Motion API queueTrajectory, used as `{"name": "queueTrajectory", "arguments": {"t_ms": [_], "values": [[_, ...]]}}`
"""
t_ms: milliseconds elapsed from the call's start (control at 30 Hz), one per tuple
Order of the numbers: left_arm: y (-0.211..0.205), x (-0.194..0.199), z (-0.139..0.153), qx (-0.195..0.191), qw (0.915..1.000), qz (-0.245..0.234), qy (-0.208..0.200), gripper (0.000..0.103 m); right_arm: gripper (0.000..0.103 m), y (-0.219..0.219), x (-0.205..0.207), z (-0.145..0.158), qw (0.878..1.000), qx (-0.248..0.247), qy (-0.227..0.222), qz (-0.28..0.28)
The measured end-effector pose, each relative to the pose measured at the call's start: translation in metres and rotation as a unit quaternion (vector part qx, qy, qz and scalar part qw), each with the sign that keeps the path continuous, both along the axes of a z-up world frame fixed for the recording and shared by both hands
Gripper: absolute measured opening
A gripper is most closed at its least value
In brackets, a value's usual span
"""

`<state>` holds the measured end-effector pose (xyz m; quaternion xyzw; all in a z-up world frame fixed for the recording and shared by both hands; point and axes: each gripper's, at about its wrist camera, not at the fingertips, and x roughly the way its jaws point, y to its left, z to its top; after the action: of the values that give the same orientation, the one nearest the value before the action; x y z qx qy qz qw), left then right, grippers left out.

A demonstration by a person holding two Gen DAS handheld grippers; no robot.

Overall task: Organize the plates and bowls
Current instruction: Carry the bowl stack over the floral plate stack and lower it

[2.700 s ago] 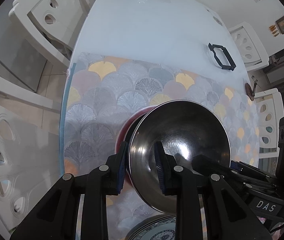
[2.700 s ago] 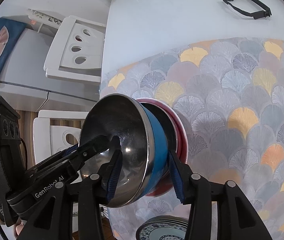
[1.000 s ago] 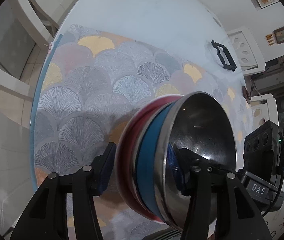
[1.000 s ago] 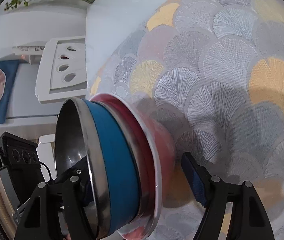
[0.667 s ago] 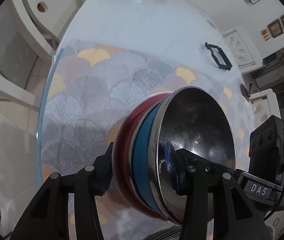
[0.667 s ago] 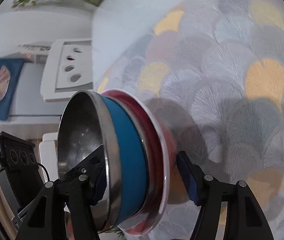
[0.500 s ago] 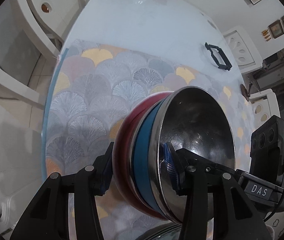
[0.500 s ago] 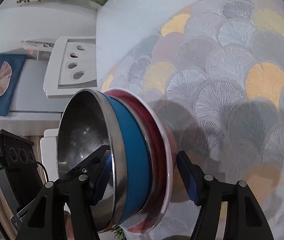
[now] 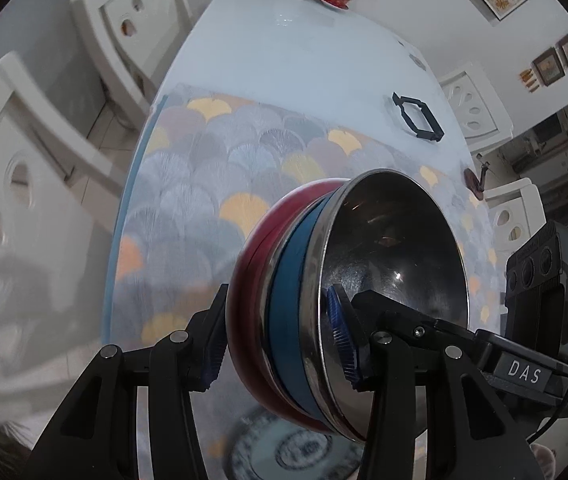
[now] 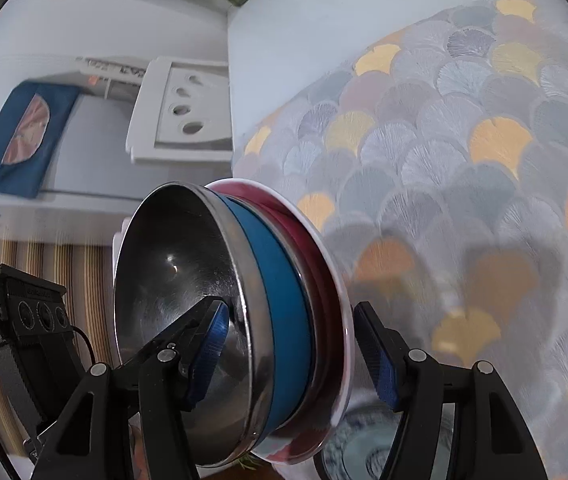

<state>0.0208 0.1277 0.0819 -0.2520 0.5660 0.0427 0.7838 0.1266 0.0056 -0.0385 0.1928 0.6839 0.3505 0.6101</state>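
At the left of the left wrist view stand white chairs (image 9: 36,184) with oval cut-outs, blurred; beside them the pale glossy table (image 9: 284,52) carries a mat (image 9: 188,184) printed with fan-shaped scales in grey, yellow and orange. Lower centre, the left gripper (image 9: 280,340) is clamped across the wall of a nested stack, one ribbed blue pad pressed against the red outside and the other inside the steel bowl (image 9: 399,248), which explains why the stack hangs tipped on its side, mouth turned to the right of the frame: it is carried by its rim, clear of the mat. The stack reads as a polished, mirror-smooth steel bowl with a matte blue band (image 9: 287,292), seated in a glossy red bowl (image 9: 252,280). Below it, at the bottom edge, lies a patterned plate (image 9: 284,452), smeared by blur, so I judge only loosely that the stack is being brought over it. Upper right, a black hexagonal frame (image 9: 417,120) lies flat on the bare tabletop. In the right wrist view the steel bowl (image 10: 180,288) opens toward the left, and the right gripper (image 10: 295,348) grips the same stack from the other side, one pad inside the steel, the other on the white-edged red rim (image 10: 323,280); two holds keep a heavy, slippery load from swinging. The plate (image 10: 367,452) shows at the bottom right of centre.
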Motion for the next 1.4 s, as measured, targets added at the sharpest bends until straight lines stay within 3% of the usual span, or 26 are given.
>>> {"name": "queueTrajectory", "arguments": {"t_ms": [233,600,1167,1400], "values": [[-0.036,-0.048,0.005,-0.008,0.9994,0.032,0.006,0.043,0.064,-0.034,-0.031,0.009,0.999,-0.017,0.011,0.034],[-0.068,-0.106,-0.019,-0.027,0.9971,0.057,0.042,0.043,0.064,-0.066,-0.076,-0.01,0.995,-0.049,0.046,0.08],[-0.09,-0.139,-0.044,-0.035,0.9932,0.081,0.076,0.043,0.064,-0.083,-0.096,-0.044,0.986,-0.087,0.077,0.118],[-0.085,-0.149,-0.044,-0.037,0.9919,0.096,0.075,0.043,0.064,-0.074,-0.102,-0.04,0.983,-0.095,0.067,0.143]]}}
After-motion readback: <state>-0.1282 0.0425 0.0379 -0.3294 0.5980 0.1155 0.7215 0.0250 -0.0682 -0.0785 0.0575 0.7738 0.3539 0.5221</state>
